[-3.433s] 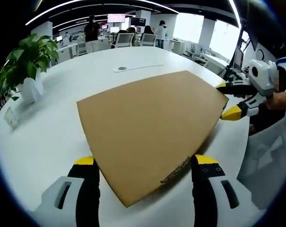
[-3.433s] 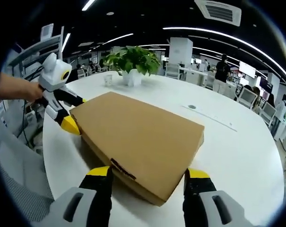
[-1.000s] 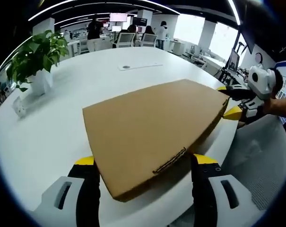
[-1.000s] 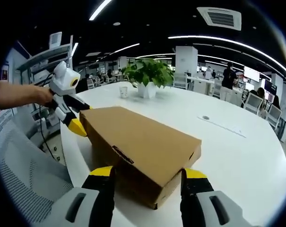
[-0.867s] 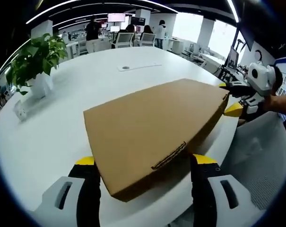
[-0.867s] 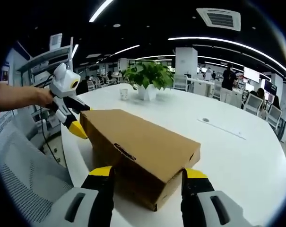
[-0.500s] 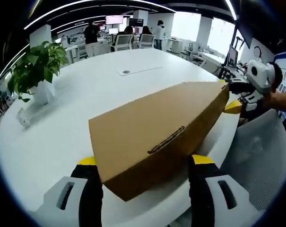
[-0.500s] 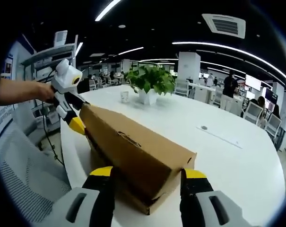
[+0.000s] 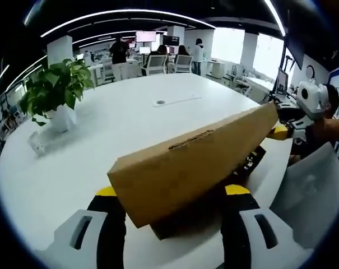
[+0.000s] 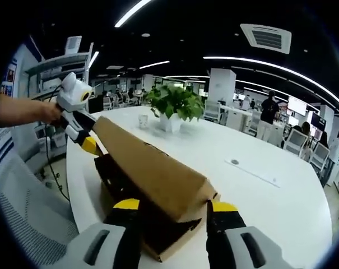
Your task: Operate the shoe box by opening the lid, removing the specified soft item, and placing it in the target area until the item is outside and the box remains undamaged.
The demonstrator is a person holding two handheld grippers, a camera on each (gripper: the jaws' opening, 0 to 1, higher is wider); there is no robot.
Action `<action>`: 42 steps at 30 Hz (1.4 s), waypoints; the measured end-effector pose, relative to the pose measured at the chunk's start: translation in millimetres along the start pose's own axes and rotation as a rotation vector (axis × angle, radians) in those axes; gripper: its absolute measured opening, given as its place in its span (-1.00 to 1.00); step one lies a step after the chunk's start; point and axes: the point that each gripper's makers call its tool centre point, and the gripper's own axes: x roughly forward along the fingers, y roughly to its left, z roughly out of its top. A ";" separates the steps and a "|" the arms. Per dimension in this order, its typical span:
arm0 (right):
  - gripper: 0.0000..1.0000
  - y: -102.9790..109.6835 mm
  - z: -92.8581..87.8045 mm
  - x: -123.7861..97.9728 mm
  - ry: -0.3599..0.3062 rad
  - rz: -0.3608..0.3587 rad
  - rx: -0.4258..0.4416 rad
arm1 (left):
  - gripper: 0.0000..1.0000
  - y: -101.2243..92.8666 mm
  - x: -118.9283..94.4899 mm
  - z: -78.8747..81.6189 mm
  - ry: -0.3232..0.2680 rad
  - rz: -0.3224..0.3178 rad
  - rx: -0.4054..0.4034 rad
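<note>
Lid (image 9: pixel 191 168) raised between both grippers' spread jaws; contact probably underneath.

The shoe box lid (image 9: pixel 191 168) is up now, flat 3.4 s ago and now tilted steeply on its far edge, so the dark inside of the box (image 10: pixel 152 224) shows under it. Both grippers, left gripper (image 9: pixel 172 196) and right gripper (image 10: pixel 172 210), sit higher at its raised front edge.

Both tools (image 9: pixel 172 193) (image 10: pixel 172 207) level, jaws spread (yellow-tipped).
</note>
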 end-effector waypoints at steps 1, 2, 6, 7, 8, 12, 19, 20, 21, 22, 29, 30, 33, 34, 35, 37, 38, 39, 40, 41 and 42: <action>-0.22 -0.6 0.4 0.1 -0.001 -0.002 -0.003 | 0.34 0.7 0.0 1.4 -0.006 0.003 -0.003; -0.24 -2.5 1.3 0.6 -0.001 -0.008 -0.011 | 0.33 1.3 -0.7 3.8 -0.014 0.006 -0.009; -0.32 -8.8 6.1 1.9 -0.014 -0.026 -0.002 | 0.28 6.0 0.0 8.3 -0.031 0.026 -0.008; -0.33 -9.8 7.1 2.2 -0.017 -0.029 0.000 | 0.25 6.8 0.0 9.4 -0.034 0.029 -0.009; -0.34 -10.9 8.8 2.2 -0.021 -0.032 0.001 | 0.24 7.9 0.0 10.7 -0.038 0.033 -0.009; -0.39 -17.3 14.9 3.7 -0.035 -0.048 0.001 | 0.12 15.7 -1.1 18.9 -0.062 0.057 -0.011; -0.51 -30.5 22.8 7.6 -0.051 -0.072 0.001 | -0.03 24.8 -0.1 29.2 -0.084 0.084 0.007; -0.53 -32.5 23.7 7.8 -0.053 -0.076 0.001 | -0.05 26.2 0.5 30.8 -0.085 0.088 0.009; -0.55 -33.8 24.2 8.0 -0.054 -0.079 0.001 | -0.05 26.8 1.0 31.8 -0.086 0.088 0.009; -0.58 -36.1 24.7 8.6 -0.057 -0.085 0.000 | -0.05 27.9 1.6 33.7 -0.090 0.089 0.006; -0.80 -46.5 26.7 9.9 -0.061 -0.115 -0.014 | -0.18 36.5 4.5 39.2 -0.101 0.105 -0.005; -0.83 -48.5 26.8 9.9 -0.060 -0.121 -0.019 | -0.23 38.2 4.6 39.9 -0.103 0.110 -0.005; -0.92 -52.7 28.1 10.4 -0.061 -0.133 -0.022 | -0.33 44.1 5.9 42.0 -0.107 0.121 -0.007; -0.92 -52.8 28.4 10.8 -0.061 -0.130 -0.023 | -0.34 45.0 6.8 42.5 -0.108 0.125 -0.007; -0.92 -53.3 28.7 11.0 -0.062 -0.132 -0.025 | -0.36 45.7 7.6 43.3 -0.109 0.127 -0.004; -0.94 -54.4 29.7 11.6 -0.062 -0.136 -0.033 | -0.40 48.9 10.0 44.7 -0.105 0.138 0.001; -0.94 -55.4 30.1 12.2 -0.062 -0.139 -0.034 | -0.42 50.7 10.9 46.0 -0.106 0.144 0.000; -0.95 -55.9 30.7 12.1 -0.064 -0.141 -0.032 | -0.46 52.0 11.1 46.9 -0.108 0.148 0.000; -0.95 -56.7 31.5 12.7 -0.065 -0.145 -0.032 | -0.51 54.9 10.7 47.8 -0.109 0.157 -0.002; -0.96 -57.6 32.0 13.0 -0.065 -0.148 -0.036 | -0.56 57.0 10.3 48.1 -0.110 0.162 -0.002; -0.96 -58.4 32.4 13.5 -0.065 -0.150 -0.037 | -0.63 60.4 9.5 48.3 -0.113 0.171 -0.008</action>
